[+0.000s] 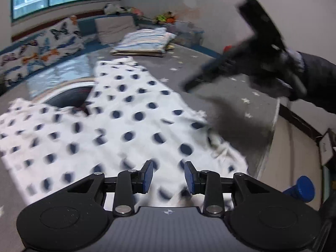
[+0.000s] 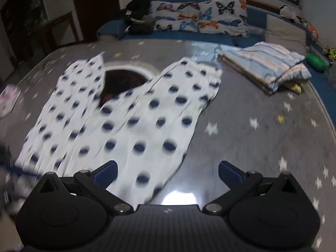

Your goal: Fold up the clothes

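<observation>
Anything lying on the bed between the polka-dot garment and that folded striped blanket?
No. In the right wrist view only bare grey star-print bedcover separates the polka-dot garment from the folded striped blanket.

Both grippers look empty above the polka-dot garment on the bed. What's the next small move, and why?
Probably lower the left gripper onto the near edge of the polka-dot garment and pinch it. Its jaws are apart with nothing between them, the right gripper is wide open too, and the garment lies spread, unfolded, on the grey star bedcover.

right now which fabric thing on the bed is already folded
The striped blanket, stacked in neat layers near the pillows; the spotted garment lies spread open.
</observation>
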